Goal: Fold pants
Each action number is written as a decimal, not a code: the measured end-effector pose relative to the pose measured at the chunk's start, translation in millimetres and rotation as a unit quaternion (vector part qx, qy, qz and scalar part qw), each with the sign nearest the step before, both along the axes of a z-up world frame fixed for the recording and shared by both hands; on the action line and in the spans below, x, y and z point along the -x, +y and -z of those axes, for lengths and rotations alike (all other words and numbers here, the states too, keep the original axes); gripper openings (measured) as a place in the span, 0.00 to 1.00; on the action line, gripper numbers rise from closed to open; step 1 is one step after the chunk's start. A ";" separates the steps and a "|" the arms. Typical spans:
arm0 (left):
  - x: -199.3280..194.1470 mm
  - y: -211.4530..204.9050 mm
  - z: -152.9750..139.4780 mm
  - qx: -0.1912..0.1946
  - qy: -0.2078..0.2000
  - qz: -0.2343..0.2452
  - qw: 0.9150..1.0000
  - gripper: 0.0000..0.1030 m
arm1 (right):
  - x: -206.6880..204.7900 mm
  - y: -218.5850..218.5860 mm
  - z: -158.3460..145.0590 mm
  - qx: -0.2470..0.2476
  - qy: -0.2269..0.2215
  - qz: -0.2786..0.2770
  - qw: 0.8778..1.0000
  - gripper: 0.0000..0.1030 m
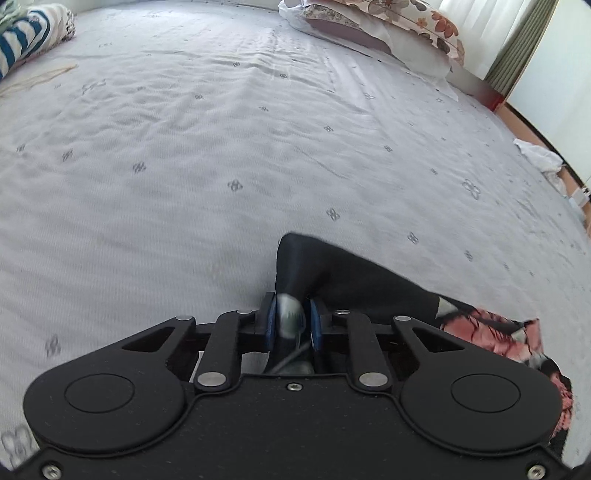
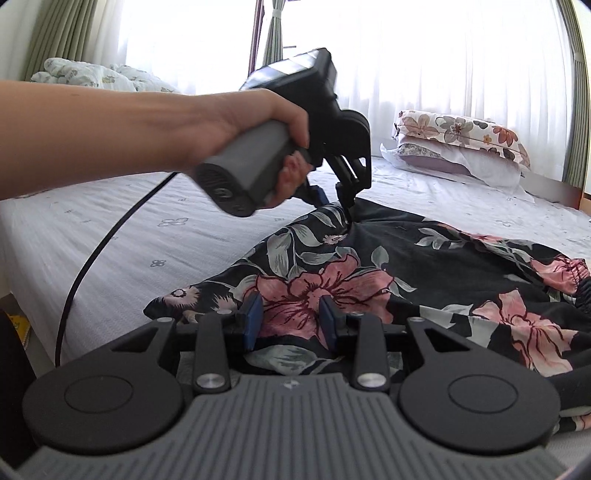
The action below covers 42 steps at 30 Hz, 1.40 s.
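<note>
Left gripper [image 1: 293, 320]: jaws narrow, blue pads [image 1: 270, 321] pinched on a fold of the pants [image 2: 388, 266]. In the left wrist view the cloth bunches up between the pads and a dark flap stands up just past the tips; the rest trails off to the right with pink print showing.

Right wrist view shows the same grip from outside: left gripper tips down into the far edge of the pants, cloth peaked up at that point. Hand [image 2: 258, 140] wraps the grey handle, black cable [image 2: 96, 251] runs from it down off the bed edge.

Right gripper [image 2: 291, 317]: jaws partly apart, pads [image 2: 253, 317] either side of a pink flower on the near part of the pants. Cloth sits between the pads and runs back under the linkage. Can't tell if the pads actually bite the fabric or just straddle it.

Pants: black with pink/grey floral print, lying crumpled on the bed [image 2: 129, 229], near its front edge, spreading right of the right gripper. Elastic waistband [image 2: 569, 273] bunched at the far right end.

Pillows [image 2: 461, 144] stacked at the head of the bed, beyond the pants, well apart from them. Curtains [image 2: 424, 55] behind the pillows, backlit. Striped cloth [image 1: 29, 33] at the far left corner of the bed in the left wrist view.
</note>
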State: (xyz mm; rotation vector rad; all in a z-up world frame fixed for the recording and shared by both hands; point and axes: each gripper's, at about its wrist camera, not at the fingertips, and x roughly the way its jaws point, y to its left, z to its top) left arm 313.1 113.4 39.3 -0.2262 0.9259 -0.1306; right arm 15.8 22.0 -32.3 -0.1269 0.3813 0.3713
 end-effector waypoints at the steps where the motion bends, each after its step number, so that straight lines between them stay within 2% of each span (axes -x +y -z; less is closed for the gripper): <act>1: -5.1 -2.6 0.2 -0.007 -0.005 0.001 1.000 0.18 | 0.2 -0.5 0.2 -0.001 0.001 0.000 1.000 0.49; 6: -25.2 -12.8 -2.2 -0.039 -0.022 -0.022 0.999 0.18 | 0.7 -1.5 0.4 0.000 -0.001 -0.001 1.000 0.50; 8: -26.0 -19.1 -9.7 -0.067 -0.031 -0.029 0.997 0.20 | 0.7 -1.6 0.0 0.001 -0.001 -0.003 1.000 0.51; 9: -22.5 -22.6 -15.1 -0.083 -0.042 -0.031 0.995 0.22 | 0.4 -2.2 -1.2 0.000 -0.001 -0.005 1.000 0.51; 11: -11.3 -28.8 -24.7 -0.106 -0.067 -0.020 0.992 0.37 | -1.0 -7.8 -5.5 -0.019 0.007 -0.009 1.000 0.57; 14: 10.3 -40.7 -36.4 -0.140 -0.096 -0.003 0.985 0.39 | 0.4 -25.2 -15.2 -0.067 0.023 -0.015 0.997 0.65; 16: 26.1 -47.3 -42.5 -0.152 -0.108 0.004 0.982 0.41 | 4.0 -34.2 -22.0 -0.071 0.012 0.001 0.997 0.65; 23: 88.0 -56.1 -50.5 -0.135 -0.123 0.005 0.983 0.53 | 4.3 -73.2 -40.2 -0.058 -0.009 0.076 0.995 0.71; 32: 182.0 -52.9 -39.6 -0.121 -0.131 -0.013 0.984 0.69 | 12.8 -129.7 -42.5 -0.031 -0.016 0.165 0.986 0.76; 42: 258.3 -62.4 -17.0 -0.121 -0.119 -0.016 0.985 0.82 | 35.2 -150.2 -39.9 -0.026 0.009 0.191 0.981 0.81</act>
